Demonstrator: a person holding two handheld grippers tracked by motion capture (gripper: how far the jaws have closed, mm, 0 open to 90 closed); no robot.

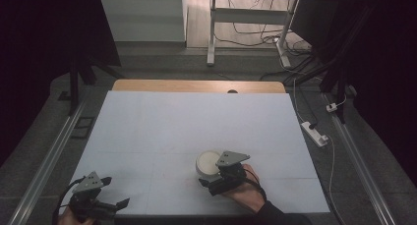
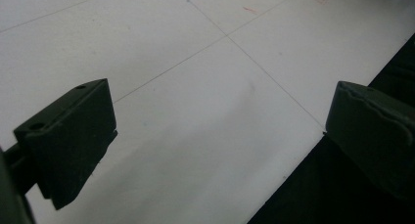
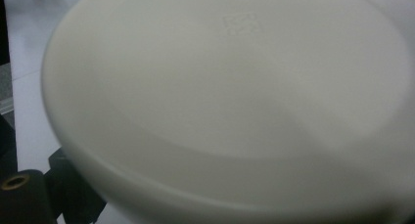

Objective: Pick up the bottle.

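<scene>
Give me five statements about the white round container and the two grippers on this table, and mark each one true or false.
1. The white round container sits near the table's front edge, right of centre. True.
2. The left gripper holds the container. False: its jaws stand wide apart over bare table, far from the container.
3. The right gripper is at the container. True; whether it grips it cannot be told.
4. The container is black. False: it is white.
5. The left gripper is at the table's far edge. False: it is at the near left corner.
</scene>
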